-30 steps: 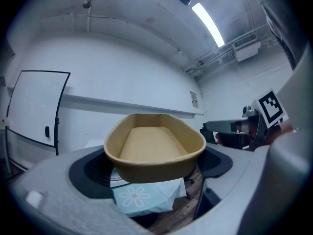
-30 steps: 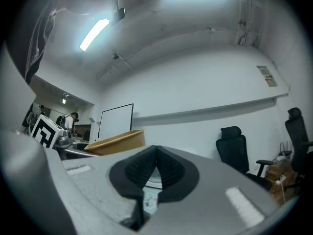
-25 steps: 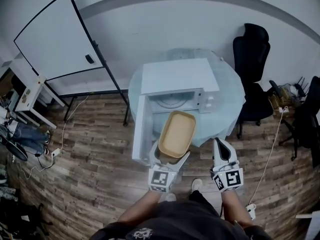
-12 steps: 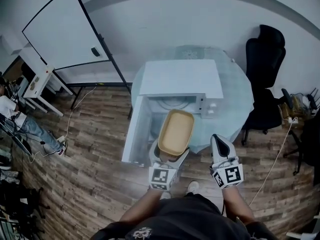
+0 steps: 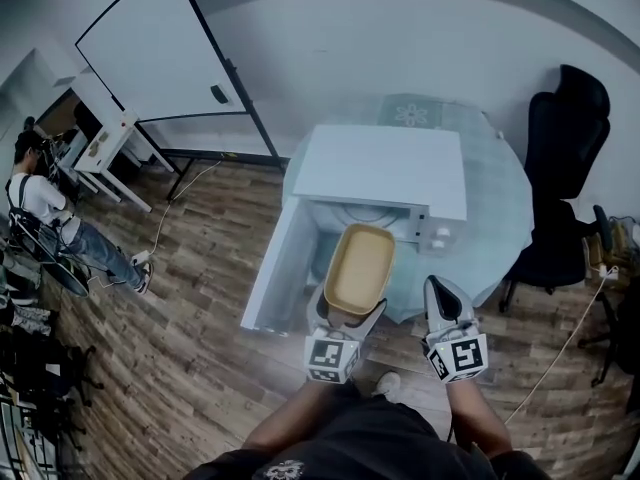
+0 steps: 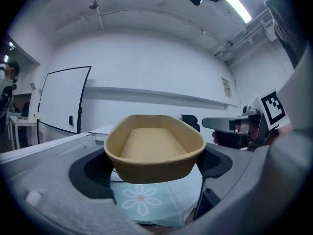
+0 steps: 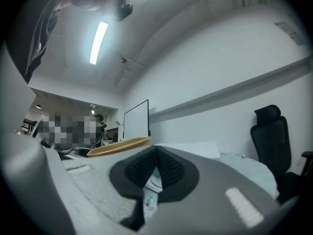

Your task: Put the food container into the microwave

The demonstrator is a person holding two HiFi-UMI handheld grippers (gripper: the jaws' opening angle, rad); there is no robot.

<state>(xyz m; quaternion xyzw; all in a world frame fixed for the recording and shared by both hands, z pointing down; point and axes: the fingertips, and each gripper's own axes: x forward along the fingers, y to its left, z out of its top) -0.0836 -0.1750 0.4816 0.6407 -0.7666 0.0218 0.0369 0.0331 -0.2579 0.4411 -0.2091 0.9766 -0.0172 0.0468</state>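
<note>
Nearest us, our left gripper clamps the near short end of an empty tan food container, with a jaw pressed against the outer wall on either side. Our right gripper hangs just beside it, jaws closed together on nothing. The food container juts forward in the air, roughly level. Its far end reaches the mouth of the white microwave, whose door stands open to the left. We judge the food container light and thin-walled, likely to flex if squeezed hard, so a gentle hold on the end wall suits it. The microwave sits on a round desk covered by a pale blue cloth.
</note>
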